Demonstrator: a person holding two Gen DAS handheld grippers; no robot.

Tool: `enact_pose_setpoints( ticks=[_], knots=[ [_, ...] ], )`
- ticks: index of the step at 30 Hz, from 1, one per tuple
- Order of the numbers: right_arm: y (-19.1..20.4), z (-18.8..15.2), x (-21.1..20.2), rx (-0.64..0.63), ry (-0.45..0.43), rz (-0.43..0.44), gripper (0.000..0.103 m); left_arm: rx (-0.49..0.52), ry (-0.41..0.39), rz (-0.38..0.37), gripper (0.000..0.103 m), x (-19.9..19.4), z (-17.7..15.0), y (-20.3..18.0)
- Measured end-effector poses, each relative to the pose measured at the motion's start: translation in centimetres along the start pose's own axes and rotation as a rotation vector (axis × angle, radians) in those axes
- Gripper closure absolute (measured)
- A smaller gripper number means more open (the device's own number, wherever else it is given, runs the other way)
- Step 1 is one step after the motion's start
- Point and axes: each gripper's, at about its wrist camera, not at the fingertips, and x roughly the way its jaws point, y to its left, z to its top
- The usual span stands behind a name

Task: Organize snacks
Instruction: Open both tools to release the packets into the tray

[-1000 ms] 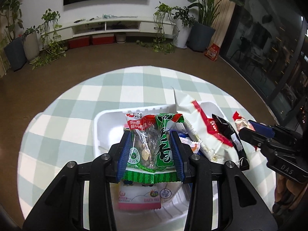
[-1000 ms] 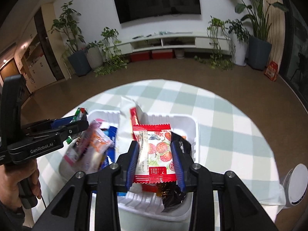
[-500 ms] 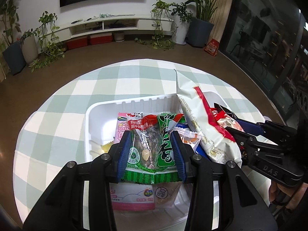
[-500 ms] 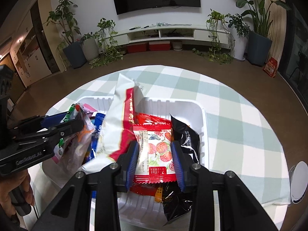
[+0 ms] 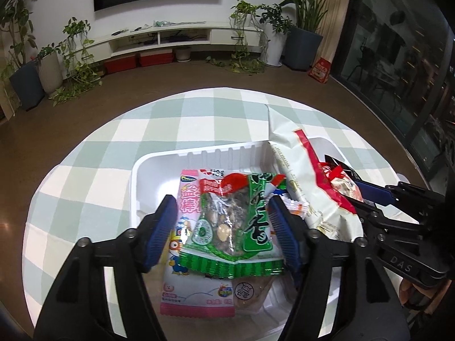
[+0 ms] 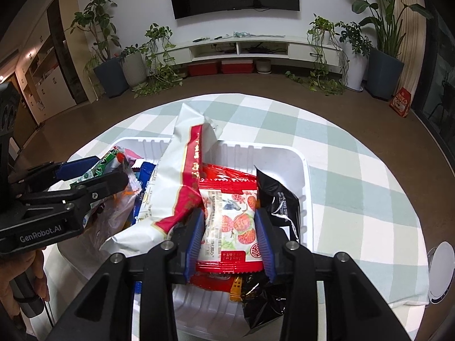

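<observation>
A white plastic bin (image 5: 199, 153) (image 6: 305, 170) on the checked table holds several snack packs. My left gripper (image 5: 223, 224) has opened; the green and red mushroom snack pack (image 5: 233, 221) lies loose between its fingers, over a pink pack (image 5: 184, 255). My right gripper (image 6: 230, 227) is shut on a red and white strawberry snack pack (image 6: 230, 227), low inside the bin beside a black pack (image 6: 280, 201). A large white and red bag (image 5: 307, 187) (image 6: 184, 176) leans in the bin between the two grippers.
The round table has a green and white checked cloth (image 5: 159, 122) (image 6: 355, 156). A white round object (image 6: 440, 270) sits at the table's right edge. Potted plants and a TV shelf stand on the far floor.
Both grippers have moved down into the bin with their packs. The left jaws have spread apart, letting go of the mushroom pack. The right gripper keeps its hold.
</observation>
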Motion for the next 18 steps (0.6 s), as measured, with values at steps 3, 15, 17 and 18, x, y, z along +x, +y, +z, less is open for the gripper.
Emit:
enact_pose_setpoints(
  ticks=[3, 15, 17, 18],
  knots=[
    [0.1, 0.1, -0.3, -0.005, -0.009, -0.007, 0.062, 0.000, -0.005, 0.011, 0.034, -0.1, 0.1, 0.1],
    [0.1, 0.7, -2.0, 0.004, -0.054, -0.039, 0.044, -0.009, -0.042, 0.038, 0.013, -1.6, 0.0, 0.1],
    [0.0, 0.8, -2.3, 0.013, -0.066, -0.043, 0.040, -0.011, -0.046, 0.041, 0.012, -1.9, -0.1, 0.1],
    [-0.1, 0.8, -2.5, 0.015, -0.071, -0.044, 0.039, -0.013, -0.051, 0.043, 0.009, -2.2, -0.2, 0.1]
  ],
)
